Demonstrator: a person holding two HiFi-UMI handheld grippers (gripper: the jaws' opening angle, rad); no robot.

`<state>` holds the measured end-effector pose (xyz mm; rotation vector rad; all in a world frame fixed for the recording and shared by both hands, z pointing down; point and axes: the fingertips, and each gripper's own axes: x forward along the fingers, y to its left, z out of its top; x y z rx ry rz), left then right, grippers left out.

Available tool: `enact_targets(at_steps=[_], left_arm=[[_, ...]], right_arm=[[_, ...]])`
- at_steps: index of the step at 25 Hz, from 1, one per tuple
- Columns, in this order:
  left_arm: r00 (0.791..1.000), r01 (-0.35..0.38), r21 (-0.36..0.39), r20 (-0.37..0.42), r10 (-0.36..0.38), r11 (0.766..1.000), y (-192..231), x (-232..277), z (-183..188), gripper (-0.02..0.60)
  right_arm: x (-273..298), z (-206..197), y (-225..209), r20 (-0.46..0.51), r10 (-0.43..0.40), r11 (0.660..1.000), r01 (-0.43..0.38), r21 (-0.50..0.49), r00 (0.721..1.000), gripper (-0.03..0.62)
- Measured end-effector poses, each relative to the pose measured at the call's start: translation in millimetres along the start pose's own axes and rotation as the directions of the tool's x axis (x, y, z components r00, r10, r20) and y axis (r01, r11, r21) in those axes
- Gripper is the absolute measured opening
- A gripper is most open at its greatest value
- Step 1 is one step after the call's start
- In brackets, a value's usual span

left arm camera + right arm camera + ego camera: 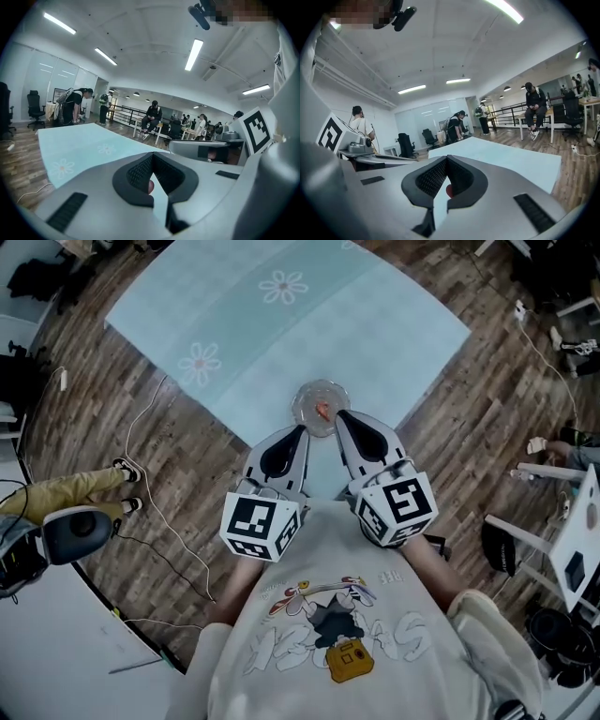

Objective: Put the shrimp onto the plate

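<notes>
A small clear plate stands at the near edge of the pale blue table. On it lies an orange shrimp. My left gripper points at the plate's near left rim, jaws shut and empty. The right gripper has its tip at the plate's right rim beside the shrimp, also shut with nothing held. In the left gripper view the left gripper meets at its tip, and a pink bit shows through the slit. The right gripper likewise frames a red bit.
The table stands on a wooden floor with loose cables at the left. A person's legs and a round grey seat are at the far left. White furniture stands at the right. Other people stand or sit far off in the room.
</notes>
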<state>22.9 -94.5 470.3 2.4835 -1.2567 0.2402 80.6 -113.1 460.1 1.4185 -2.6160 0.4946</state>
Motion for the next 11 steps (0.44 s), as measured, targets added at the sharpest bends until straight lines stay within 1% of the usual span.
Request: enact_targets(at_steps=[2, 5, 11], left_arm=[[1.000, -0.011, -0.003, -0.007, 0.011, 1.000, 0, 2, -2, 0.006], [0.999, -0.015, -0.019, -0.032, 0.014, 1.000, -4, 5, -10, 0.006], [0.997, -0.010, -0.010, -0.082, 0.009, 1.000, -19, 7, -16, 0.006]], right_arm=[[-2, -4, 0, 0.008, -0.012, 1.000, 0.012, -0.006, 1.000, 0.023], [-6, -12, -1, -0.010, -0.019, 1.000, 0.019, -0.004, 1.000, 0.023], [-20, -17, -6, -0.039, -0.034, 0.999, 0.034, -0.003, 0.999, 0.023]])
